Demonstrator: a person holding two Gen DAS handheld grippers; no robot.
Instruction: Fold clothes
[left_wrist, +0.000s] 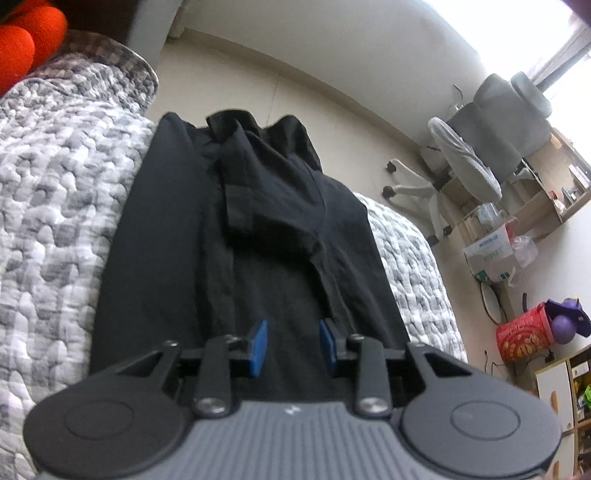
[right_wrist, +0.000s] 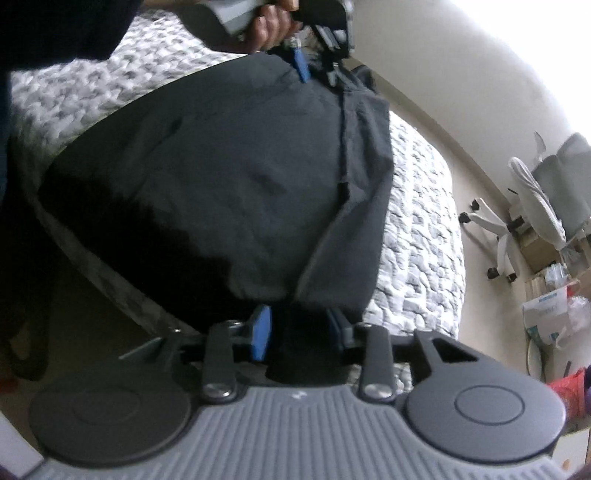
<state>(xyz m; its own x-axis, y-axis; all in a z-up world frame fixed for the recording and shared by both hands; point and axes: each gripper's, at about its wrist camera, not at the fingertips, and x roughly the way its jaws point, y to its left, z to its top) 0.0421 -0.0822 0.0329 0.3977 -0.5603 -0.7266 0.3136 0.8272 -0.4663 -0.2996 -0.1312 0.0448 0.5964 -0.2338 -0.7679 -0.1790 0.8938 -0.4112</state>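
Bedroom setup: quilt (left_wrist: 55, 192) covered the bed, black shirt (left_wrist: 236, 229) lay lengthwise on it, sides and sleeves already folded inward. You had both grippers at the shirt's near end, prob. to take the hem for the next fold. L gripper (left_wrist: 293, 347) hovered over the cloth, jaws part-open, nothing clamped. R gripper (right_wrist: 301, 332) sat at the near edge; dark cloth showed between its pads, but pads weren't pressing, so no grip. Office chair (left_wrist: 491, 147) and shelves stood well apart; no obstruction.
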